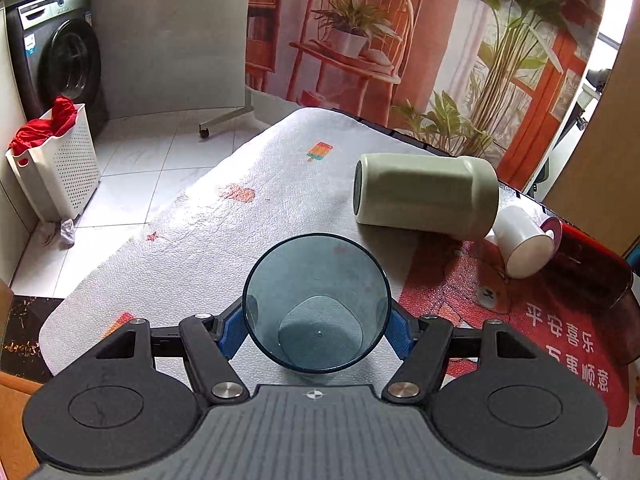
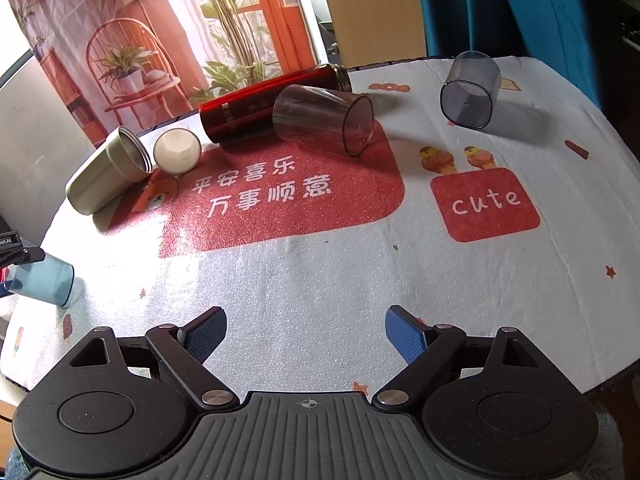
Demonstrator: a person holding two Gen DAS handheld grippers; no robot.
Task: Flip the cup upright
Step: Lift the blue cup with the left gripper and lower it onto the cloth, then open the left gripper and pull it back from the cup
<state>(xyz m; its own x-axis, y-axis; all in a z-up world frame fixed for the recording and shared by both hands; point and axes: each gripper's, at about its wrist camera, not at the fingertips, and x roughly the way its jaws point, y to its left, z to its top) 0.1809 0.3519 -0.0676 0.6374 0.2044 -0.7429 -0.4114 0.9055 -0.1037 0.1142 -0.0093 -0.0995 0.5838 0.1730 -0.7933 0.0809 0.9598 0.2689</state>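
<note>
My left gripper [image 1: 317, 330] is shut on a blue see-through cup [image 1: 317, 304]; I look into its open mouth, its base toward the table. The same cup [image 2: 42, 280] shows tilted at the left edge of the right wrist view, base touching the cloth. My right gripper [image 2: 306, 336] is open and empty above the near table edge. A pale green cup [image 1: 426, 196] lies on its side, also in the right wrist view [image 2: 106, 170]. A clear cup [image 2: 324, 118] and a grey see-through cup [image 2: 470, 90] lie tipped over.
A white lid-cup [image 1: 522, 240] and a dark red flask [image 2: 256, 110] lie on the printed tablecloth [image 2: 320, 248]. A laundry basket [image 1: 56, 164] with red cloth and a washing machine [image 1: 56, 52] stand on the floor to the left. A photo backdrop [image 1: 400, 40] hangs behind the table.
</note>
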